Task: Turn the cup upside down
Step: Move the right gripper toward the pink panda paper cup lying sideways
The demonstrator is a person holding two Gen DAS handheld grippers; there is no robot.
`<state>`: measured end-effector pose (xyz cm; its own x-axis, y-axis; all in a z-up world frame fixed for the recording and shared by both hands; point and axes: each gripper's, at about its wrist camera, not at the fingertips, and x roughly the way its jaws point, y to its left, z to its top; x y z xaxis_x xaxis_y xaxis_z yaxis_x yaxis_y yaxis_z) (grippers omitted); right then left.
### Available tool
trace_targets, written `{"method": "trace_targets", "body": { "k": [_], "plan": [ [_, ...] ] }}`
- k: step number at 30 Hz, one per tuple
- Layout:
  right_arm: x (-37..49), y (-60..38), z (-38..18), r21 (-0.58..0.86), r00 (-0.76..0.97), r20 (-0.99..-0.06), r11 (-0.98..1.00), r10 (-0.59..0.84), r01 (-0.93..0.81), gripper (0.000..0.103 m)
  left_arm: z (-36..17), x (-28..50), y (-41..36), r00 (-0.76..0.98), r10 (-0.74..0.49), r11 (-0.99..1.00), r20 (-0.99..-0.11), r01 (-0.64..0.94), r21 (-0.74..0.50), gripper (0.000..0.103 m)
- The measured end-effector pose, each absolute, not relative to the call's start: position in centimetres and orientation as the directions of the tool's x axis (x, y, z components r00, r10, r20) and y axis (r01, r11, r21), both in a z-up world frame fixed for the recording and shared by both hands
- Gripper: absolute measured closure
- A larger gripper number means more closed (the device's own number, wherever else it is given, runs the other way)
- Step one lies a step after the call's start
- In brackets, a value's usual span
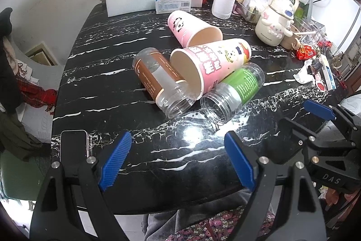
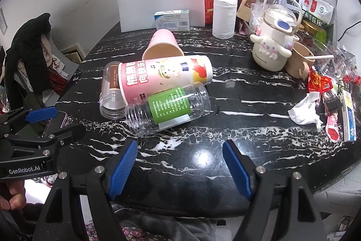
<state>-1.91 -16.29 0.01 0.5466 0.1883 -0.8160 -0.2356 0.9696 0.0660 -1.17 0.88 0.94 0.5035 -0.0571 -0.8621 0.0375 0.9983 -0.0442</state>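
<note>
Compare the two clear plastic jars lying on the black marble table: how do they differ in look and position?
The brown-label jar wears a brown band; the green-label jar wears a green one. The brown-label jar lies on the left of the big pink paper cup, the green-label jar on its right, nearer the right gripper. Shared: both are transparent, lidless, apparently empty, and lie on their sides with threaded mouths toward the cameras.

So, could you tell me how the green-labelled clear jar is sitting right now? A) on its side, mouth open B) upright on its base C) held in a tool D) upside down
A: the green-labelled jar lies on its side on the table, lidless, against the pink paper cup.
</note>
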Motion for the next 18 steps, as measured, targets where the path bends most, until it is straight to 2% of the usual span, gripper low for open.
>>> {"method": "trace_targets", "body": {
  "k": [18],
  "plan": [
    [0.4, -15.3, 1.5, 0.057, 0.557, -0.803, 0.958, 0.211, -0.281, 0.025, 2.6, 1.7, 2.3, 0.52, -0.04, 0.999, -0.853, 0.02, -0.035, 0.019]
  ]
}}
